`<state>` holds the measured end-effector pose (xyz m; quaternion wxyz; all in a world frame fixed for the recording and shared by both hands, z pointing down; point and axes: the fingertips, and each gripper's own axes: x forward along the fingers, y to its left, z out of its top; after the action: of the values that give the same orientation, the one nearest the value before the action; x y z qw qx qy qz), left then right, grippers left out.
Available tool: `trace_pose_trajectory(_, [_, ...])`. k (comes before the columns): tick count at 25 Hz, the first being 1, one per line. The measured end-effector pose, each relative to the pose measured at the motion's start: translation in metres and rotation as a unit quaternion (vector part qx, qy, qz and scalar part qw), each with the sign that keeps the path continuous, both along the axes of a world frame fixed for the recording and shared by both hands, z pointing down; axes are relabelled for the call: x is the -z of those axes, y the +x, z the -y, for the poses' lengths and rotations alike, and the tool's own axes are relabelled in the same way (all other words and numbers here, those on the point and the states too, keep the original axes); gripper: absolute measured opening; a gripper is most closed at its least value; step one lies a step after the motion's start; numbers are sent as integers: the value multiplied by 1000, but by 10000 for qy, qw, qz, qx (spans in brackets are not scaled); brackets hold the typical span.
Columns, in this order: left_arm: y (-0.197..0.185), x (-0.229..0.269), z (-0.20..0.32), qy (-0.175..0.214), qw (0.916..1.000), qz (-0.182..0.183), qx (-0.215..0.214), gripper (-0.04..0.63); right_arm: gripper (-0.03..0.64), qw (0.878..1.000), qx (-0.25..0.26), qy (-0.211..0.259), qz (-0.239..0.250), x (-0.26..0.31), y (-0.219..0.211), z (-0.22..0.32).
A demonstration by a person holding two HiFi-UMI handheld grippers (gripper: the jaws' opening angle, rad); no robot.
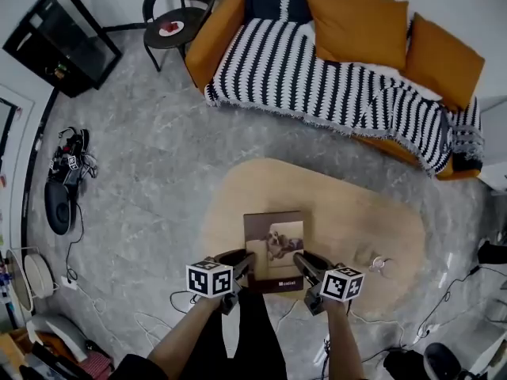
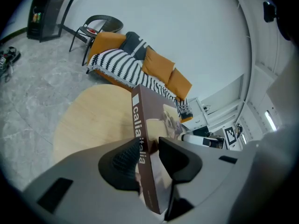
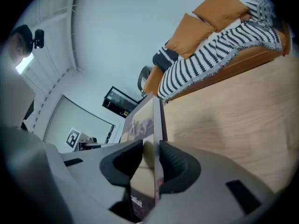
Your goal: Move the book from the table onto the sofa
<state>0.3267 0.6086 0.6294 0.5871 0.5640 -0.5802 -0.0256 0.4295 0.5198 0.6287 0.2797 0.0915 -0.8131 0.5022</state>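
A brown hardcover book (image 1: 273, 244) with a pale picture on its cover is held flat, lifted above the near edge of the oval wooden table (image 1: 348, 212). My left gripper (image 1: 242, 264) is shut on its near left corner; in the left gripper view the white-lettered spine (image 2: 138, 125) is pinched between the dark pads of that gripper (image 2: 148, 155). My right gripper (image 1: 305, 266) is shut on the near right corner, and the book's edge (image 3: 156, 120) runs between that gripper's (image 3: 150, 158) pads. The sofa (image 1: 317, 74), under a black-and-white striped blanket, stands beyond the table.
Orange cushions (image 1: 356, 26) lean on the sofa's back. A black chair (image 1: 178, 10) stands at its left end, a black cabinet (image 1: 59, 38) at far left. A small metal object (image 1: 379, 264) lies on the table's right. Cables and gear (image 1: 67, 165) litter the grey floor.
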Motion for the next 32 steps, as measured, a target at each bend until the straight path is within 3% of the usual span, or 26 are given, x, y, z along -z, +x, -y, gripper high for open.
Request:
trace_pose_trajectory(17, [-19, 158, -15, 553, 9975, 226, -383, 135, 126, 9958, -689, 314, 513, 159, -10, -22])
trace_pose_trajectory(32, [-37, 230, -57, 829, 9955, 304, -353, 133, 123, 9919, -802, 497, 848, 234, -27, -63])
